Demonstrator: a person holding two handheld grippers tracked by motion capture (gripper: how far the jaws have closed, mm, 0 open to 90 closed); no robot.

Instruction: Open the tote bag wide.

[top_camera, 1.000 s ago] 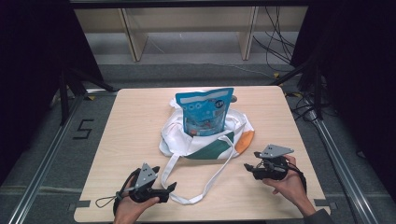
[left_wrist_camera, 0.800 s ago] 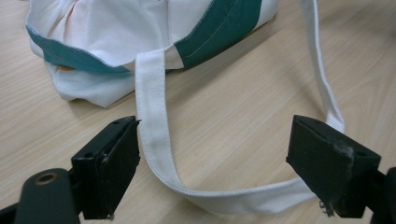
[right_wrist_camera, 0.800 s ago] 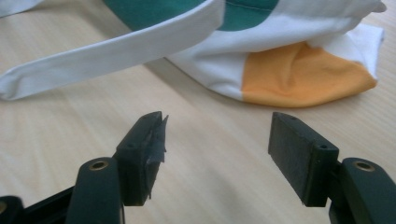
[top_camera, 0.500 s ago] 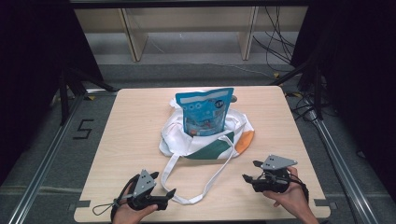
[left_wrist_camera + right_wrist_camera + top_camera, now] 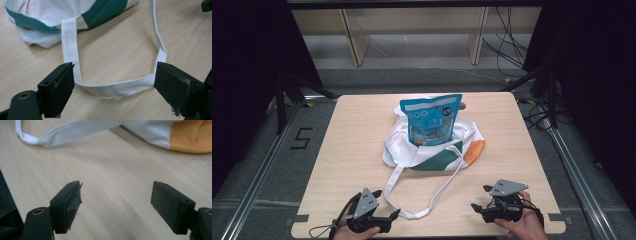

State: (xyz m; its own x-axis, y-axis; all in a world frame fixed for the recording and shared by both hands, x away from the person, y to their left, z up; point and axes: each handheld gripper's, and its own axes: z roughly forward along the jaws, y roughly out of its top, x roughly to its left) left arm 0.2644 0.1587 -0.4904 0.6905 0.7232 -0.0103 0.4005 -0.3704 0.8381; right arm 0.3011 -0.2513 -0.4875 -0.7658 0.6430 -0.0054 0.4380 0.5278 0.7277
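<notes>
White tote bag [image 5: 432, 150] sat mid-table, handle loop [image 5: 422, 195] trailing toward the person. Left gripper [image 5: 394, 216] lay low, jaws parted around the loop's end; right gripper [image 5: 477, 206] lay level, released, jaws just widened over bare wood.

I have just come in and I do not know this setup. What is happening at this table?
A person holds a gripper in each hand at the near edge of the table. A white tote bag lies mid-table with a blue snack pouch standing in it. The left gripper is open, its jaws either side of the bag's strap loop. The right gripper has just been opening, with nothing between its jaws.
</notes>
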